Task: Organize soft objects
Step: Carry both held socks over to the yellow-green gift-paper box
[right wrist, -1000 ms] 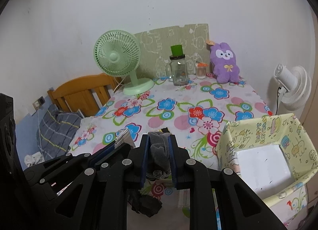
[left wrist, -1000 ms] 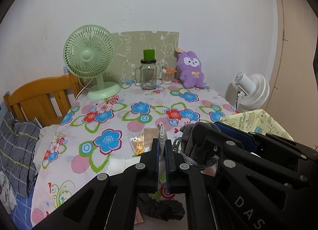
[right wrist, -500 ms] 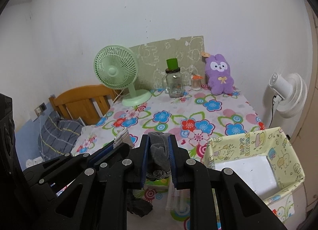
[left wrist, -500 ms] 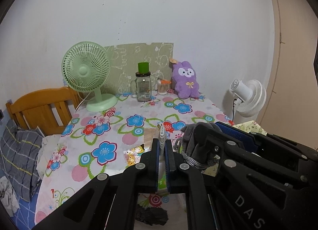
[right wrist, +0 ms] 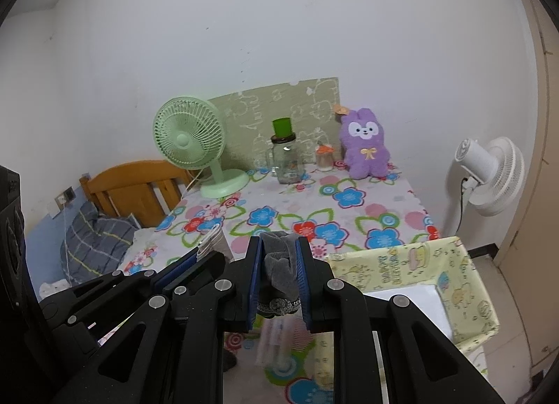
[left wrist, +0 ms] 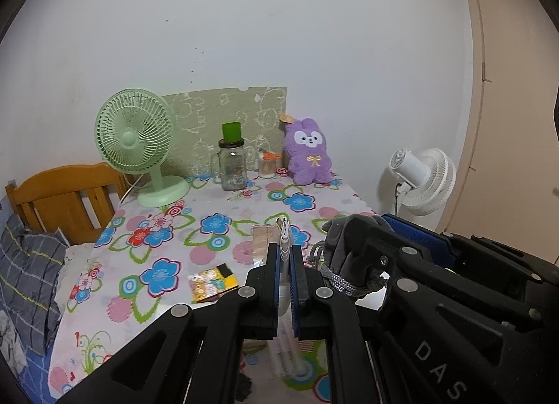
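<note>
My left gripper (left wrist: 285, 253) is shut on the top edge of a flat whitish plastic bag (left wrist: 284, 231). The rest of the bag hangs blurred below the jaws, above the flowered tablecloth (left wrist: 209, 225). My right gripper (right wrist: 279, 250) is shut on a bunched grey sock (right wrist: 277, 266) with a patterned cuff, and it sits close beside the left one. The sock (left wrist: 344, 246) also shows in the left wrist view. A purple plush bunny (left wrist: 309, 154) sits upright at the table's far edge. A yellow fabric box (right wrist: 412, 266) with a white bottom stands open, low on the right.
At the back stand a green desk fan (left wrist: 134, 136), a glass jar with a green cup (left wrist: 232, 166) and a small container. A yellow packet (left wrist: 211, 281) and a dark cloth (left wrist: 244, 384) lie near the front. A white floor fan (right wrist: 489, 173) is right; a wooden headboard (left wrist: 66, 194) and pillow are left.
Both grippers have risen and drawn back from the table together, keeping hold of the bag and the sock. The table looks smaller and the yellow box shows more fully.
</note>
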Action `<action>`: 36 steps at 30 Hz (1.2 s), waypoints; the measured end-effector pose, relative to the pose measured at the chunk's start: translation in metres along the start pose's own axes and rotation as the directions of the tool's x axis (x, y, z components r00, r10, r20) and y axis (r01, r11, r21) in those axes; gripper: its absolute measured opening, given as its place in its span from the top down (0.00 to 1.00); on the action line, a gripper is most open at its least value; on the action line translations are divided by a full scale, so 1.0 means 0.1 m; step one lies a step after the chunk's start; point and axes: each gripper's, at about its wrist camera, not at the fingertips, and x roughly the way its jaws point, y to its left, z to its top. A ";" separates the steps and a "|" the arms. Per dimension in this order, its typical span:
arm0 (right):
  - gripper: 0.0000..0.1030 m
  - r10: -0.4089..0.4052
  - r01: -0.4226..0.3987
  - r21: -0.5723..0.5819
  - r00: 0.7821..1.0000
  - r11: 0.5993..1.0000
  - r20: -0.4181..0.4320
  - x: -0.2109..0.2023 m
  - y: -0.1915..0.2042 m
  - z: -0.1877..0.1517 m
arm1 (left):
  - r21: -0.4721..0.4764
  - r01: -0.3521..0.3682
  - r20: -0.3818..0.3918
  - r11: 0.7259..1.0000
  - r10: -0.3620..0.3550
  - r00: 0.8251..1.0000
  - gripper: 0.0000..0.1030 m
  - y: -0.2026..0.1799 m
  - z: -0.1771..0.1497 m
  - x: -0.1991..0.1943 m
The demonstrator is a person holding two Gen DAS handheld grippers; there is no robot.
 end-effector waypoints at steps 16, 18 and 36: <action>0.78 -0.055 0.054 0.027 0.998 0.998 0.037 -0.19 -0.50 0.03 | 0.040 0.042 0.017 0.998 -0.043 0.999 0.98 -0.50 0.08 0.10; 0.78 -0.063 0.062 0.033 0.997 0.998 0.040 -0.20 -0.57 0.03 | 0.047 0.052 0.015 0.998 -0.053 0.998 0.98 -0.56 0.09 0.14; 0.78 -0.145 0.143 0.079 0.989 0.987 0.012 -0.05 -1.19 -0.06 | 0.089 0.141 -0.037 0.986 -0.139 0.990 0.98 -1.06 0.05 0.58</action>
